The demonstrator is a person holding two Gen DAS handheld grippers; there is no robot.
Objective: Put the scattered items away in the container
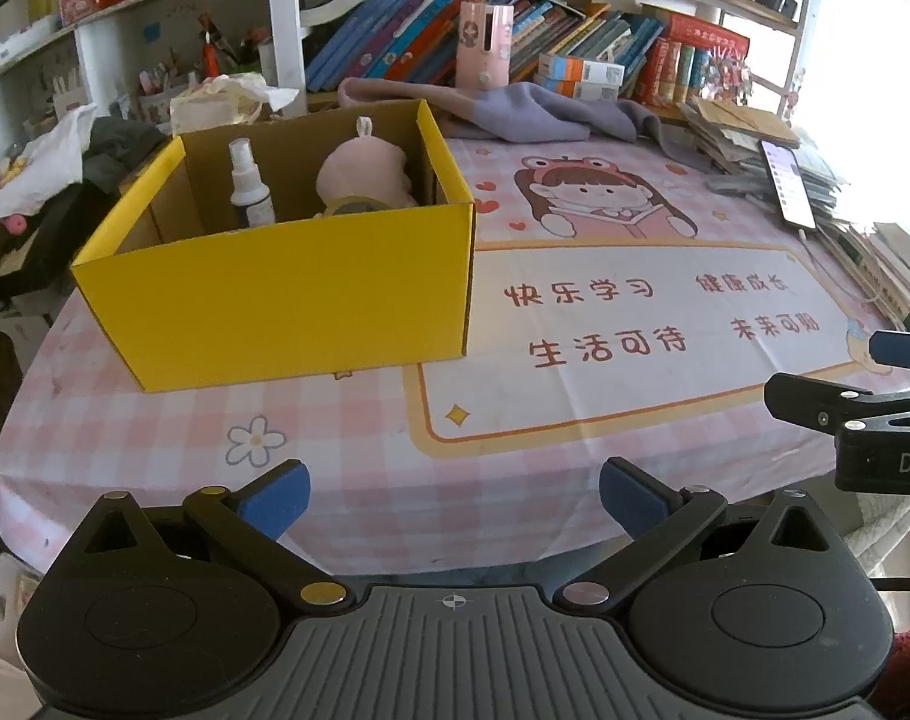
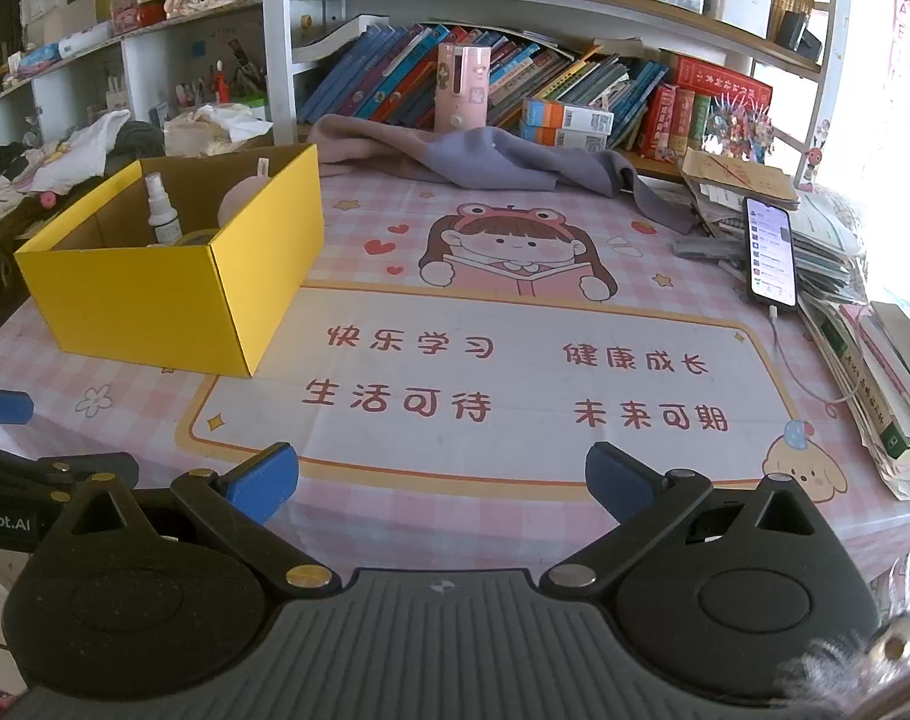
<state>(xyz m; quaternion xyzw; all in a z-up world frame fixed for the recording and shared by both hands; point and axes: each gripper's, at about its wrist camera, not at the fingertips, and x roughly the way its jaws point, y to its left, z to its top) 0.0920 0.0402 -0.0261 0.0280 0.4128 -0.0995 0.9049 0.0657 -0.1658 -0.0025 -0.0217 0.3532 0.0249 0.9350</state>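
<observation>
A yellow cardboard box (image 1: 287, 294) stands on the left of the table; it also shows in the right wrist view (image 2: 155, 300). Inside it are a white spray bottle (image 1: 249, 186), a pink plush item (image 1: 365, 171) and a tape roll (image 1: 356, 205). My left gripper (image 1: 453, 501) is open and empty, low over the table's near edge, in front of the box. My right gripper (image 2: 441, 483) is open and empty over the near edge, to the right of the box. Its fingers (image 1: 814, 405) show at the right edge of the left wrist view.
A pink checked cartoon cloth (image 2: 514, 372) covers the table. A grey-purple cloth (image 2: 484, 165) lies at the back below a bookshelf (image 2: 514, 78). A phone (image 2: 771, 251) on a cable leans on stacked papers and books (image 2: 874, 372) at the right. Clutter lies left of the box.
</observation>
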